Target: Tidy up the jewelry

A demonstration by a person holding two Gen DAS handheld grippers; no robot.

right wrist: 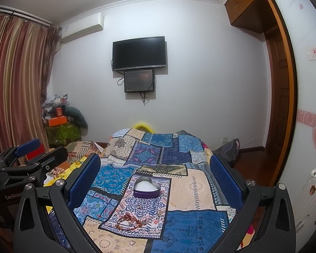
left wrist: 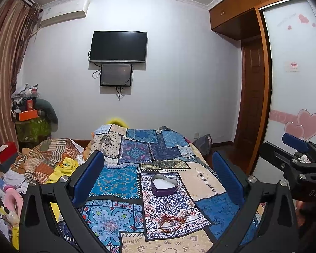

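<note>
A purple heart-shaped tin (left wrist: 164, 185) with white lining sits open on the patchwork bedspread (left wrist: 115, 181); it also shows in the right wrist view (right wrist: 146, 187). A tangle of red and gold bracelets (left wrist: 171, 221) lies on the bedspread nearer to me, seen too in the right wrist view (right wrist: 129, 221). My left gripper (left wrist: 158, 175) is open and empty above the bed, with the tin between its blue pads. My right gripper (right wrist: 154, 174) is open and empty, also raised above the bed. Each gripper shows at the edge of the other's view.
Crumpled bedding and clothes (left wrist: 48, 164) lie left of the bedspread. A wardrobe with a sliding door (left wrist: 292, 80) stands at the right. A white suitcase (right wrist: 311, 194) is at the far right. A wall TV (left wrist: 118, 46) hangs ahead.
</note>
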